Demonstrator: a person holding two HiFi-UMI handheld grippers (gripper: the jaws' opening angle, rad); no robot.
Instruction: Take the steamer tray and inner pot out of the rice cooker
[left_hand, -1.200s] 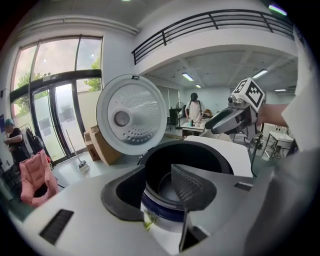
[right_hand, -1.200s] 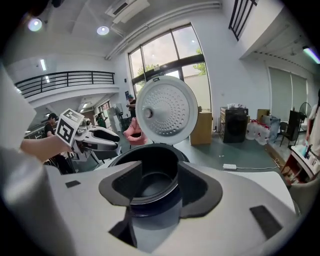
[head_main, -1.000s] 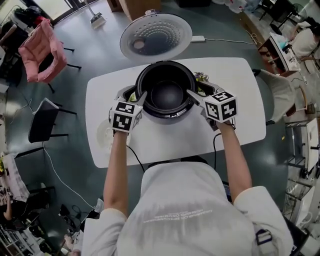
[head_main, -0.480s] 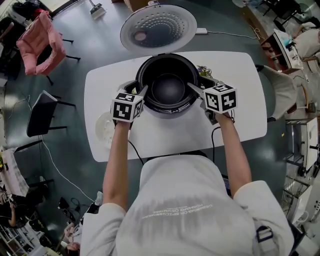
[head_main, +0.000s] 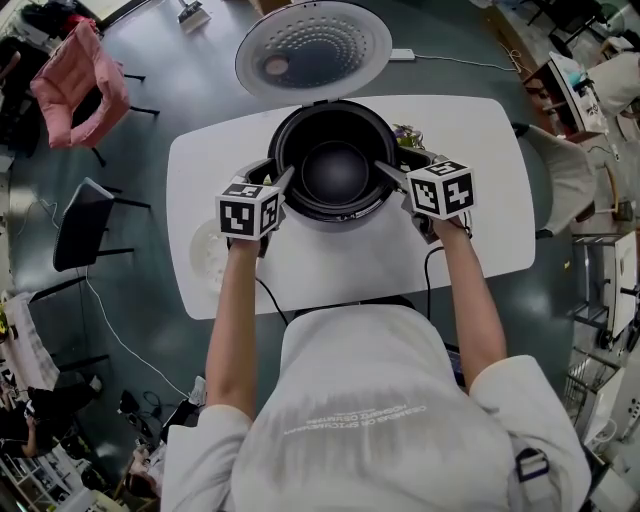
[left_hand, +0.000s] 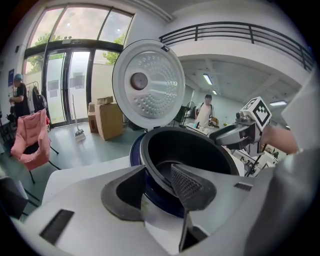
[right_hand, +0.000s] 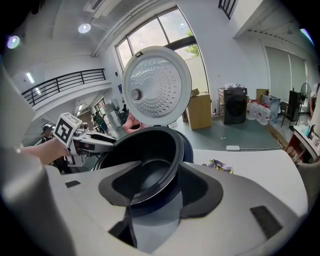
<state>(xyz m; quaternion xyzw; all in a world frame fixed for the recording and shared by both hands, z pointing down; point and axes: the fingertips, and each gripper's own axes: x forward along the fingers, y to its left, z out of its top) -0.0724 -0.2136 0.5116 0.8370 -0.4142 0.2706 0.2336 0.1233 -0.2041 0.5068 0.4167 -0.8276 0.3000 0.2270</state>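
Left hand-held gripper (left_hand: 157, 172) spread, astride left rim of inner pot (head_main: 335, 175); right hand-held gripper (right_hand: 165, 172) spread too, astride right rim, one jaw inside, one outside.

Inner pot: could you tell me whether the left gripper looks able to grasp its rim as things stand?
Probably yes. The lid stands open, and the left gripper has its jaws astride the rim of the inner pot, one inside and one outside, apart and not pressing; nothing visible blocks them.
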